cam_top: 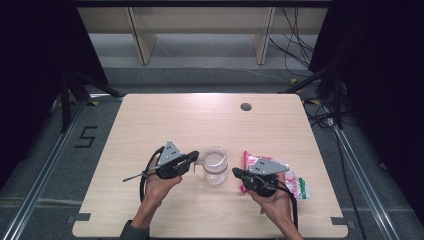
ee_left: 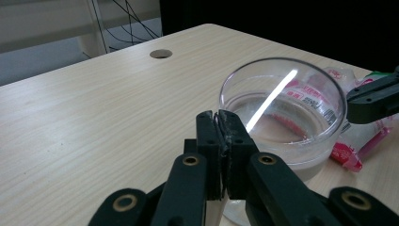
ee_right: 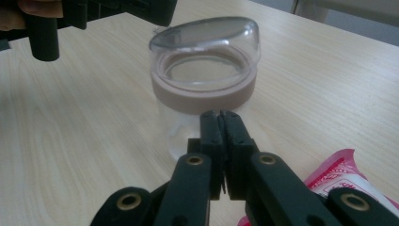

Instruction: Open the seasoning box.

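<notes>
Two grippers flank a clear jar on a wooden table.

Seen from the high view, the jar stands mid-table between the left gripper and the right gripper, with a red-and-white packet under the right hand. Along the left gripper view, the left gripper's jaws are pressed together, pinching nothing, tips just beside the jar's rim. Along the right gripper view, the right gripper's jaws are likewise closed and empty, pointing at the jar's wall below its beige band.
</notes>
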`<action>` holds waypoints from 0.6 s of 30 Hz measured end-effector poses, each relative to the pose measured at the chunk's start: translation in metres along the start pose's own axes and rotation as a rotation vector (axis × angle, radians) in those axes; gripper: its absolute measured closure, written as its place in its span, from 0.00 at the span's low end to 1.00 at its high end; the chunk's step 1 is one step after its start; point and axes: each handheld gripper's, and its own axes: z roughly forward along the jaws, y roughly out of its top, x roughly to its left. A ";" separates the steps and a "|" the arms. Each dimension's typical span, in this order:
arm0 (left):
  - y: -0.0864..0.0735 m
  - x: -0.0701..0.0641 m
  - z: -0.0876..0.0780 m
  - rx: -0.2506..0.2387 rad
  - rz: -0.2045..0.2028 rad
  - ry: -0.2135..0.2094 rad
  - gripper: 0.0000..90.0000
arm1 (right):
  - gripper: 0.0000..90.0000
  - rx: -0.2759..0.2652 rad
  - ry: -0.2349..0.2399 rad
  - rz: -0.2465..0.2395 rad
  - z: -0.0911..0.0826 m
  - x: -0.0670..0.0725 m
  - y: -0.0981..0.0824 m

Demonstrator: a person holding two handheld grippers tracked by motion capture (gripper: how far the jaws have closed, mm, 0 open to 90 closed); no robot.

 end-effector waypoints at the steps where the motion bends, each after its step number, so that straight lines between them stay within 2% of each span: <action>1: 0.000 0.000 0.000 0.000 0.001 -0.001 0.97 | 1.00 0.000 -0.003 0.015 0.001 0.001 0.000; 3: 0.000 -0.001 0.000 0.001 0.004 -0.002 0.97 | 1.00 0.014 -0.004 0.026 0.002 0.001 0.001; 7: 0.000 0.001 0.000 0.001 -0.006 -0.012 0.96 | 1.00 0.000 0.000 0.020 0.008 -0.001 0.002; 8: 0.000 0.001 0.000 -0.001 -0.007 -0.012 0.97 | 1.00 -0.006 0.019 0.033 0.012 -0.001 0.003; 10: 0.000 0.001 0.000 0.000 -0.005 -0.011 0.97 | 1.00 -0.017 -0.008 0.030 0.013 -0.001 0.004; 11: 0.000 0.001 0.000 0.000 -0.005 -0.011 0.97 | 1.00 -0.003 0.009 0.037 0.013 -0.001 0.005; 13: 0.000 0.001 0.000 -0.002 -0.006 -0.013 0.97 | 1.00 -0.015 0.015 0.048 0.014 -0.001 0.009; 14: 0.000 0.001 0.000 -0.002 -0.002 -0.015 0.97 | 1.00 -0.020 -0.002 0.027 0.014 -0.002 0.010; 18: -0.001 0.001 0.000 -0.002 -0.007 -0.014 0.97 | 1.00 -0.011 0.007 0.036 0.016 -0.001 0.015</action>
